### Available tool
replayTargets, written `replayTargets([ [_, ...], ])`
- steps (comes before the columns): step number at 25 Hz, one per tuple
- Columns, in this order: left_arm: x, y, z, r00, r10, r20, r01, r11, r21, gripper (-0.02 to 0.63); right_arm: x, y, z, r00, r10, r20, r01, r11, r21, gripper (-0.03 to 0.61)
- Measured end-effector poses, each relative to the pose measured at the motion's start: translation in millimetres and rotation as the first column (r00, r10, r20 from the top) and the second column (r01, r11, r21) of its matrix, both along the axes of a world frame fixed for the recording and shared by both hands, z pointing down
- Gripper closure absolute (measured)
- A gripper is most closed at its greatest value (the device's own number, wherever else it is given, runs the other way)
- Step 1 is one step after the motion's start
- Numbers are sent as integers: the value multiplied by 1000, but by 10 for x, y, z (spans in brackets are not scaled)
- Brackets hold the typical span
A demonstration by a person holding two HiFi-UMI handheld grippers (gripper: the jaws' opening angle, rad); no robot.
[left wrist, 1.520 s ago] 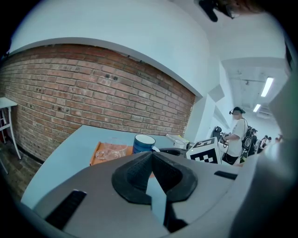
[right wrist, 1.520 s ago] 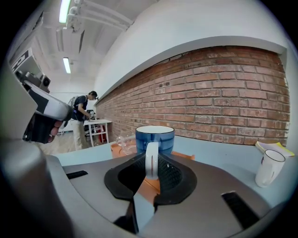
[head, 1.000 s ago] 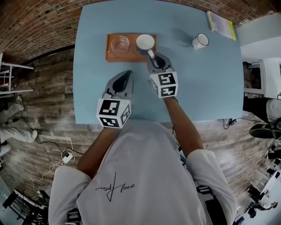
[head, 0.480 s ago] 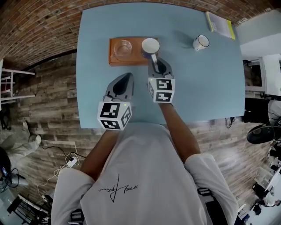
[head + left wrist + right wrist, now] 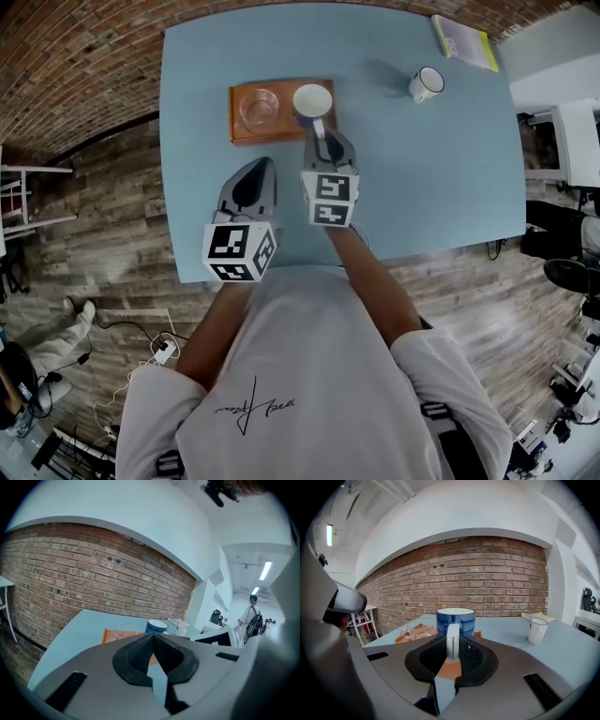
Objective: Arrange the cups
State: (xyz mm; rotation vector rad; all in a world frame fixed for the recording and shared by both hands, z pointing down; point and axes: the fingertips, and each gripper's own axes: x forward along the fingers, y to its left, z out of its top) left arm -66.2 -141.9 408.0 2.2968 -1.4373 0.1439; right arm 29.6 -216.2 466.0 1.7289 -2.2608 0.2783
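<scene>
Head view is showing an orange tray [image 5: 281, 131] lying at the far left-centre of a pale blue table [image 5: 422, 178]. It is holding two things: a clear glass cup [image 5: 258, 106] in its left half and a blue mug [image 5: 311, 99] at its right end, the mug's inside showing plain white. The right gripper [image 5: 321, 131] is reaching in from the near side, and the right gripper view is showing its jaws standing narrow, pressing on the mug's white handle [image 5: 452, 641]; whether the mug's base is touching the tray I cannot tell. The left gripper [image 5: 255, 178] is hanging over the table just near of the tray's left half, and its own view is showing its jaws closed together with nothing between them. A white mug [image 5: 427, 84] is standing apart at the far right, near a yellow-edged booklet [image 5: 464, 42] at the far right corner. Bare tabletop is stretching wide between the tray and the white mug, and along the whole near right side up to the table's edge
</scene>
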Motion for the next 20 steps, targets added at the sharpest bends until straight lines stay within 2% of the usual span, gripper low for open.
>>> replayTargets([
  [8,-197,14,88,1000,-15,4,15,999,-32,606,-17,17,25,996,78,32,-78,997,12,515],
  [20,-274,11,165,999,38,30,-36,998,-59,606,-68,12,110,989,151,5,-151,988,28,515],
])
